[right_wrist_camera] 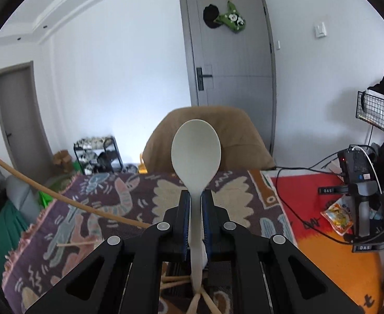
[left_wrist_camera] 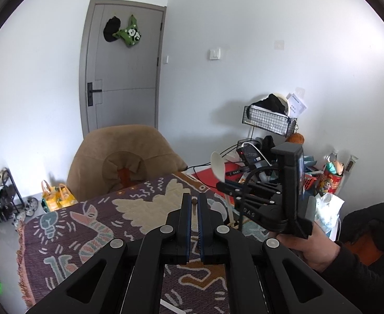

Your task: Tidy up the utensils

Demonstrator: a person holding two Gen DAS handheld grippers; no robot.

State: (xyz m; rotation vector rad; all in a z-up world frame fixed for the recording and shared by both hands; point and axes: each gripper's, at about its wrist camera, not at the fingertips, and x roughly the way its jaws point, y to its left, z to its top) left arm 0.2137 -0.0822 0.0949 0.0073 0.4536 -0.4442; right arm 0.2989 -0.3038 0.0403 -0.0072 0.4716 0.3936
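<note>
- Right wrist view: the right gripper (right_wrist_camera: 195, 204) clamps the handle of a pale spoon (right_wrist_camera: 195, 154); its bowl stands up beyond the fingertips, above the patterned cloth (right_wrist_camera: 113, 204) on the table.
- The handle's lower end runs down between the fingers and is lost among wooden sticks (right_wrist_camera: 176, 281) at the near edge, which the gripper body mostly hides.
- A long wooden stick (right_wrist_camera: 61, 196) slants in from the left, its far end cut off by the frame.
- At right, two black devices (right_wrist_camera: 360, 209) carry small white labels reading "DAS". A crinkled snack packet (right_wrist_camera: 338, 216) lies beside them; its print is too blurred to read.
- Left wrist view: the left gripper (left_wrist_camera: 195, 204) has its jaws drawn close on a thin brown stick tip (left_wrist_camera: 194, 205); the rest of that stick is hidden between the fingers.
- To the right in this view, a hand (left_wrist_camera: 314, 248) holds up the other gripper, with "DAS" faintly legible on its side and the spoon poking up and to the left.
- A paper sheet (left_wrist_camera: 297, 103) on the far wall bears print too small to read.
</note>
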